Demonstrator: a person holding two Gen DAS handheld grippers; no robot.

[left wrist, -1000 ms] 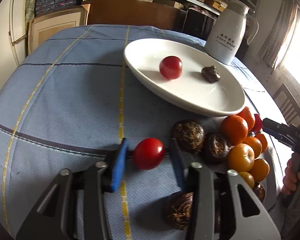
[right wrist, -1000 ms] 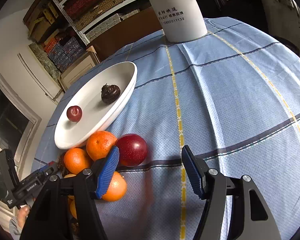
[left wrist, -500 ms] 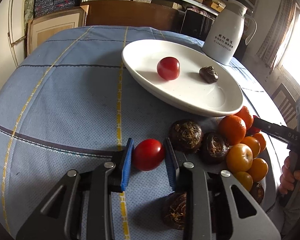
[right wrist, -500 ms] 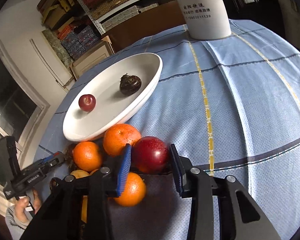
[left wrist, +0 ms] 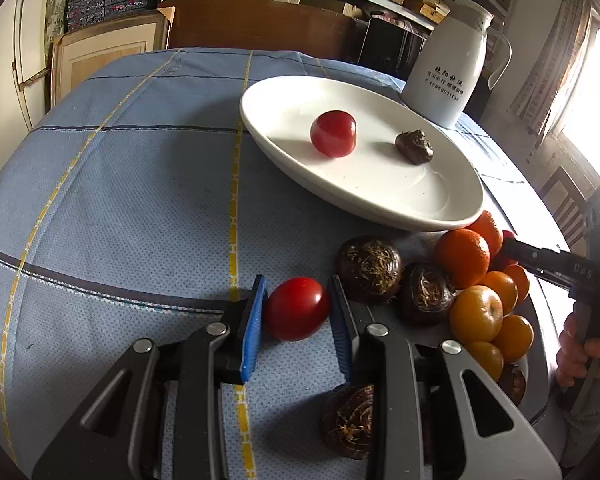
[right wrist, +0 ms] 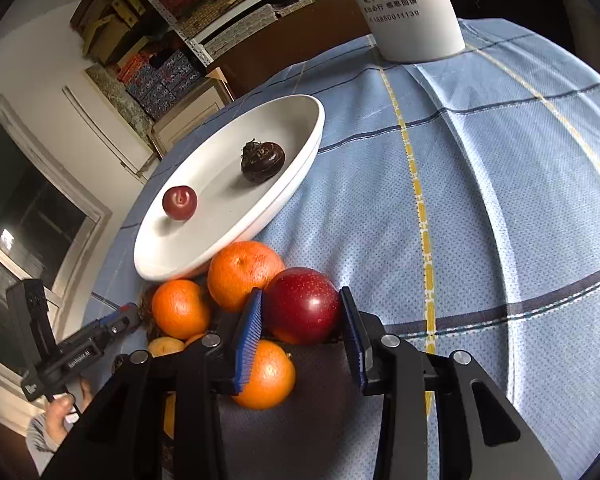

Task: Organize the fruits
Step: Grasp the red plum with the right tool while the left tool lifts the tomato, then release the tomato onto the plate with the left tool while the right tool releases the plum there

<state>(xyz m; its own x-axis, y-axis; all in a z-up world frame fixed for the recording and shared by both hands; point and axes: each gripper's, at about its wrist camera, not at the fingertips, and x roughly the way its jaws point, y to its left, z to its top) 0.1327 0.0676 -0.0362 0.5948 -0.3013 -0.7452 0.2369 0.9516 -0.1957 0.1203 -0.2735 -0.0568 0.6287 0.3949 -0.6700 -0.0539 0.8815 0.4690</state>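
Note:
My left gripper [left wrist: 298, 310] is shut on a red tomato [left wrist: 296, 307], low over the blue tablecloth. My right gripper [right wrist: 302, 314] is shut on a dark red plum [right wrist: 302, 304] at the edge of the fruit pile. A white oval plate [left wrist: 432, 208] holds a second red tomato [left wrist: 333, 133] and a dark water chestnut [left wrist: 414, 146]; the plate [right wrist: 160, 256] also shows in the right wrist view. Oranges [right wrist: 242, 272] and more water chestnuts [left wrist: 370, 264] lie piled in front of the plate.
A white jug [left wrist: 450, 76] stands behind the plate, also seen in the right wrist view [right wrist: 404, 8]. A water chestnut [left wrist: 348, 420] lies under my left gripper. Shelves, boxes and a chair surround the table [left wrist: 120, 200].
Both grippers closed from open: the left onto the tomato, the right onto the plum after moving in toward the pile.

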